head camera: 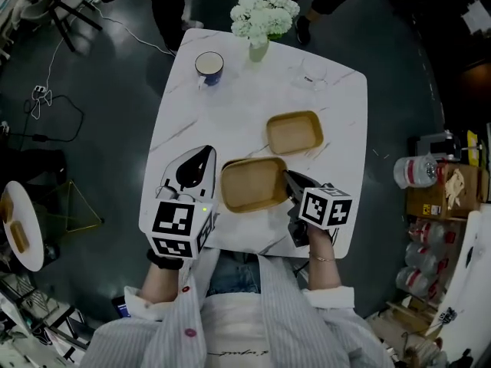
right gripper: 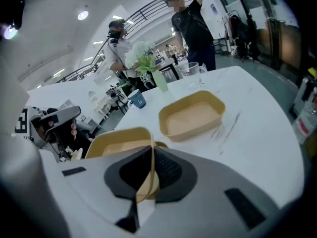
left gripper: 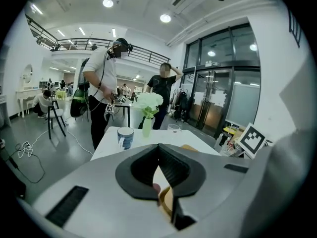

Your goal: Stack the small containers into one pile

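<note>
At the desk's near edge, the right tool (right gripper: 151, 151) is seen clamped on the right-hand rim of the near container (head camera: 253, 184). The left tool (left gripper: 158, 148) is held just left of that container, its jaws together at the tips, with nothing gripped. The second container (head camera: 294, 133) is set apart on the desk (head camera: 245, 98), farther back and to the right. Beyond it, a mug (head camera: 209, 66), a glass (head camera: 311, 75) and a vase of flowers (head camera: 263, 18) are noted.

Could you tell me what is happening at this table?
A person is working with two grippers at a table. The right gripper is clamped on the right rim of the near container; the left gripper sits closed beside its left edge. The second container lies farther back, so nothing is stacked yet.
</note>
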